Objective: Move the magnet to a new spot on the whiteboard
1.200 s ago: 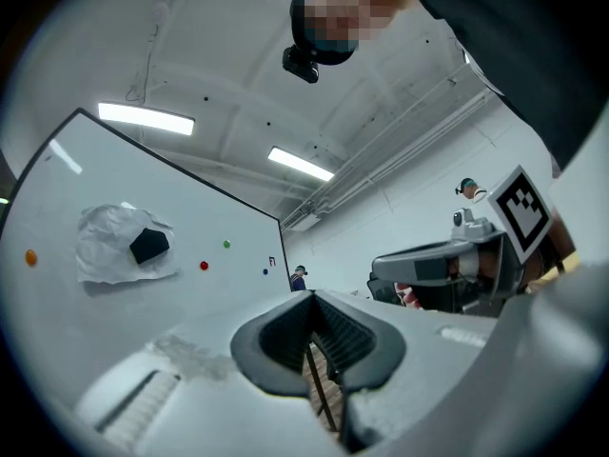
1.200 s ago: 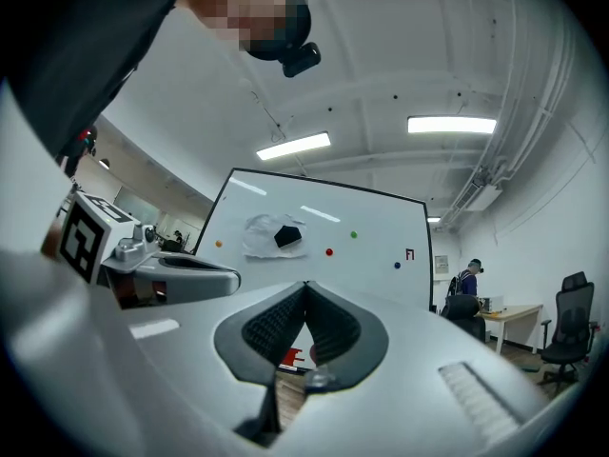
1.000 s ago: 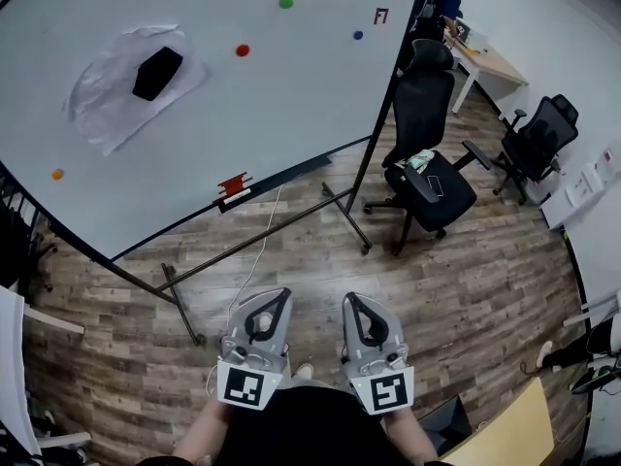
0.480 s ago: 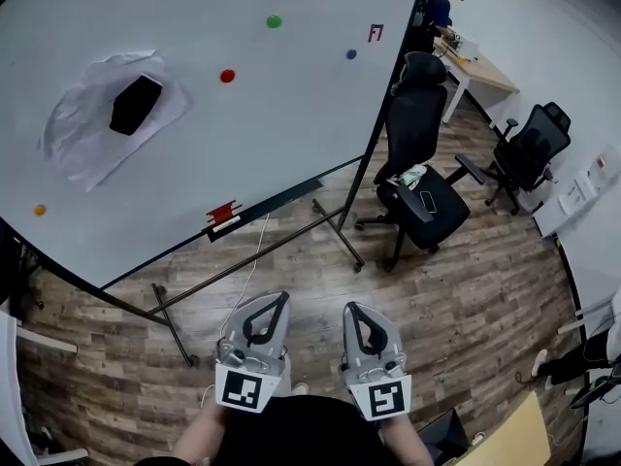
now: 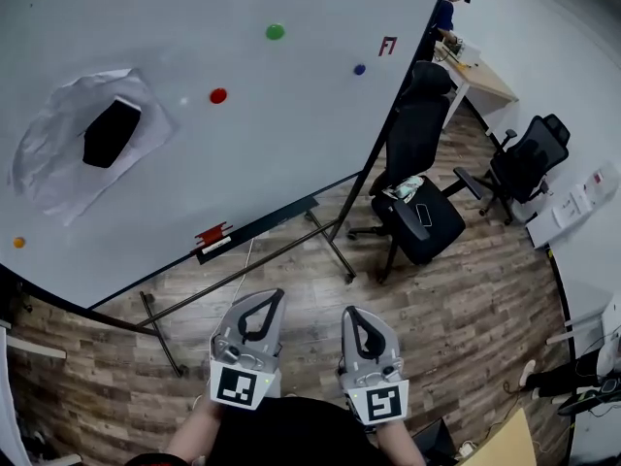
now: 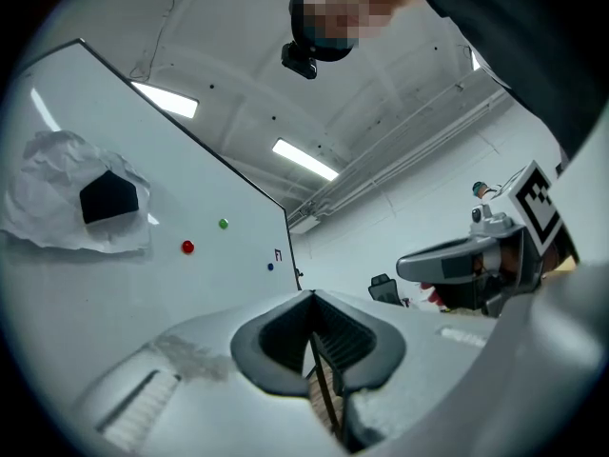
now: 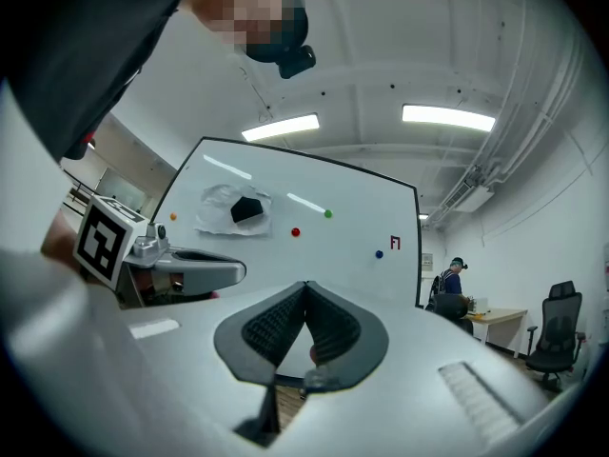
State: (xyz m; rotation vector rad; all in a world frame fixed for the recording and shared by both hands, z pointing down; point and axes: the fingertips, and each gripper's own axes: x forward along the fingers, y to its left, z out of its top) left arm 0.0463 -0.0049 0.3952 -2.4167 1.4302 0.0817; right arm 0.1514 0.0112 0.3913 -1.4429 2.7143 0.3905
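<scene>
On the whiteboard [image 5: 291, 153], an orange magnet [image 5: 18, 243] sits far left, then a red magnet [image 5: 218, 95], a green magnet [image 5: 276, 32] and a blue magnet [image 5: 359, 69]. Well below, left gripper [image 5: 275, 295] and right gripper [image 5: 350, 312] have fingers pressed together, empty.

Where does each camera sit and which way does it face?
Head view: on the person's head, looking steeply down at the whiteboard and floor; shows the left gripper, right gripper and forearms.
Left gripper view: on the left gripper, looking along its shut jaws, up toward the whiteboard and ceiling; shows the right gripper and the person's torso.
Right gripper view: on the right gripper, looking along its shut jaws at the whiteboard; shows the left gripper and torso.
Shared: all three catch the red magnet and green magnet.
</scene>
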